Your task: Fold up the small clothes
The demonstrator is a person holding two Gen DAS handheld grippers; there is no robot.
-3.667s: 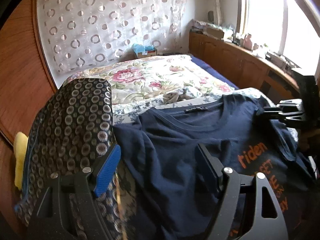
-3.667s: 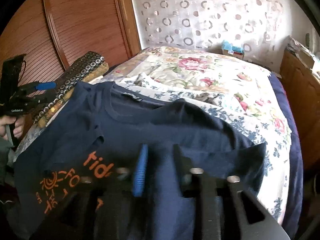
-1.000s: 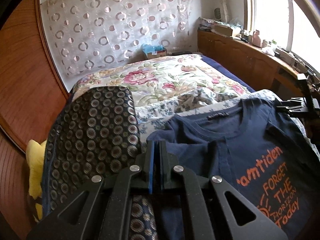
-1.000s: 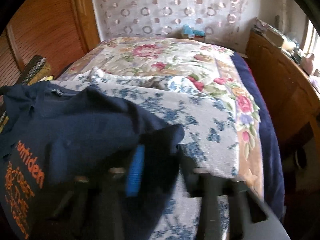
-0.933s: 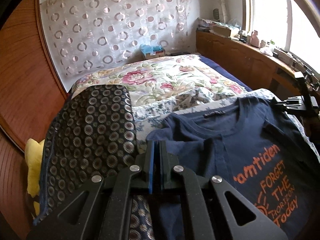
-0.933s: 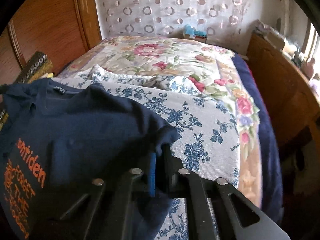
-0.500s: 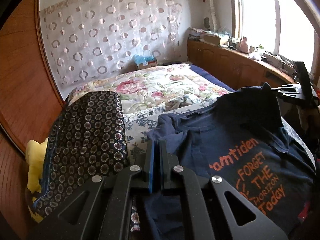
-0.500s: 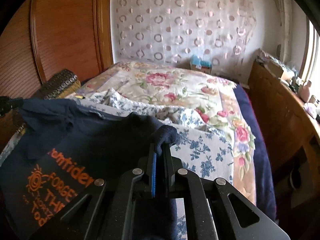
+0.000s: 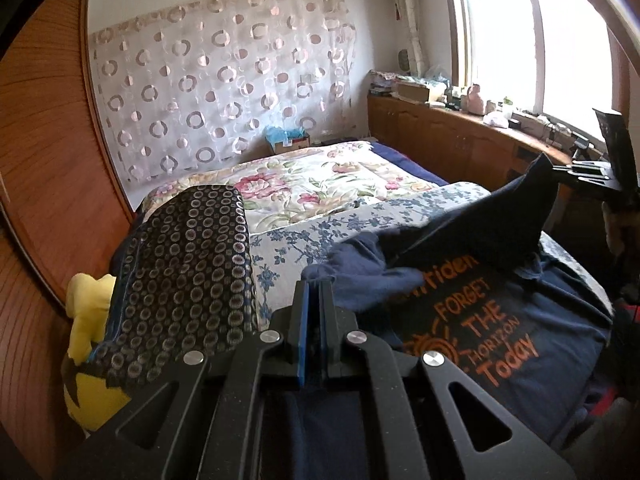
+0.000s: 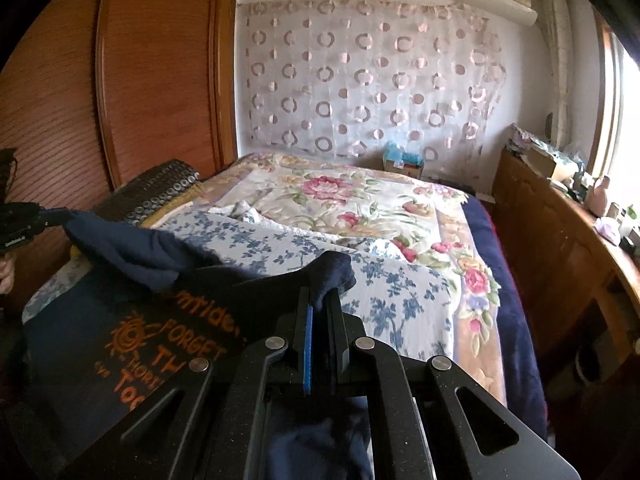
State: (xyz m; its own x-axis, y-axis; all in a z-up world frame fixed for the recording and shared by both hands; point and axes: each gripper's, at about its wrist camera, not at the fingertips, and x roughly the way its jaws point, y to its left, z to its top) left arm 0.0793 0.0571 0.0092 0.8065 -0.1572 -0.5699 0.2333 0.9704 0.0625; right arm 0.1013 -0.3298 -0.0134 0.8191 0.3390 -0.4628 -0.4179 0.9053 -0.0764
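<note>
A black right hand-held gripper [image 10: 320,312], jaws pressed together, pinches a raised corner of a navy cotton T-shirt with orange lettering [image 10: 120,320] above a bed [image 10: 516,340] spread with a blue-and-white floral sheet [image 10: 400,292] and a rose-patterned quilt [image 10: 340,196]. At far left, the left hand-held gripper [image 10: 60,213] (only partly in frame) grips the shirt's other lifted corner, before a wooden slatted wardrobe [image 10: 152,72].

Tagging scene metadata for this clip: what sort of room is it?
A home bedroom, most likely: a bed with a floral quilt, a wooden wardrobe beside it, and a cluttered window ledge. The navy T-shirt lies on the bed.
</note>
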